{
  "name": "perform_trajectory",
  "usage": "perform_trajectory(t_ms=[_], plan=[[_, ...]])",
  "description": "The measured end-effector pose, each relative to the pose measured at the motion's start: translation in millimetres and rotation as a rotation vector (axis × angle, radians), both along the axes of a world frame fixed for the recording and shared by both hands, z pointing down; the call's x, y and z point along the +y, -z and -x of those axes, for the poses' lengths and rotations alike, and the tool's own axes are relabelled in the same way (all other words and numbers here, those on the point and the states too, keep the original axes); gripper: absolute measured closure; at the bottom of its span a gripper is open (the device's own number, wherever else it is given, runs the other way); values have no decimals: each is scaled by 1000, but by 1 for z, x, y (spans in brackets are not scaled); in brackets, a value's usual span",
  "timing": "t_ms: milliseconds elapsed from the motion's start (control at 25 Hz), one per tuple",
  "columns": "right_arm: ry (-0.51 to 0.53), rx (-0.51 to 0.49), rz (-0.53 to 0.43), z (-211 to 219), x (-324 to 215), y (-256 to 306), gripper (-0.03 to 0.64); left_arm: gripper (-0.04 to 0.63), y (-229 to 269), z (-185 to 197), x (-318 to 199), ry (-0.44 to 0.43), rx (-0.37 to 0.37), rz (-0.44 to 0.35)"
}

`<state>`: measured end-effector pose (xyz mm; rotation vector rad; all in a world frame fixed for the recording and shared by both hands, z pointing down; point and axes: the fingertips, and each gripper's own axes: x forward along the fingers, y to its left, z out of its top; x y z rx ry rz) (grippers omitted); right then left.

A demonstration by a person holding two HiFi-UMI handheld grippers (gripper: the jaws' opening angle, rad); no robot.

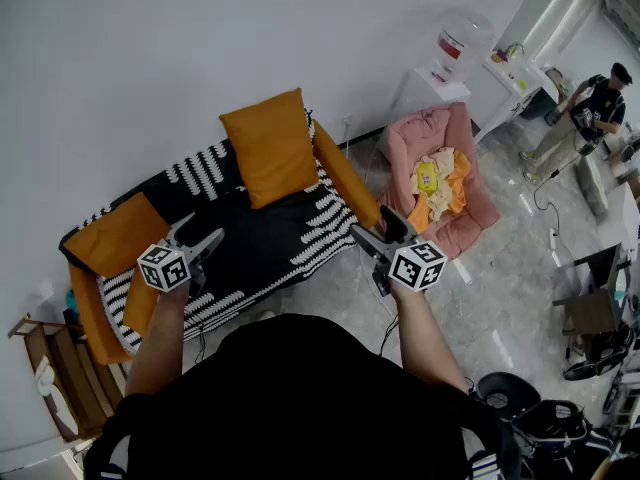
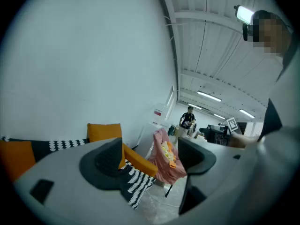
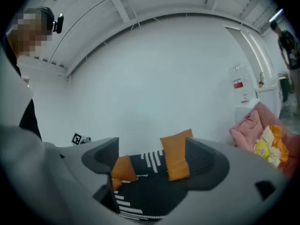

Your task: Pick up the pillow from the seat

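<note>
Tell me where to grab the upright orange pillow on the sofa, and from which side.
Pinch the upright orange pillow at its top edge, coming down from above and in front. It stands on the sofa seat leaning back toward the wall, so the top edge is likely the freest, thinnest part.

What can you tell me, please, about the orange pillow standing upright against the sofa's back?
The orange pillow is square, plump and plain, fabric by its look. It stands on one edge, leaning back against the sofa backrest, close beside the orange arm at the head view's right, perhaps touching it. Its lower edge rests on the black-and-white patterned cover.
</note>
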<state>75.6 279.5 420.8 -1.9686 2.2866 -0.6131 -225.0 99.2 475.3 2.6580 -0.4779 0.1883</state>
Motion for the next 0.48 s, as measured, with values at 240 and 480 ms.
perform_trajectory(t_ms=[240,480], plan=[[32,2,6,-1,24,-3,187,222,3,-12,34,-2,7,-1],[36,-24,-14,-10,35,-2,187,222,13,-21,46,9,18,-12]])
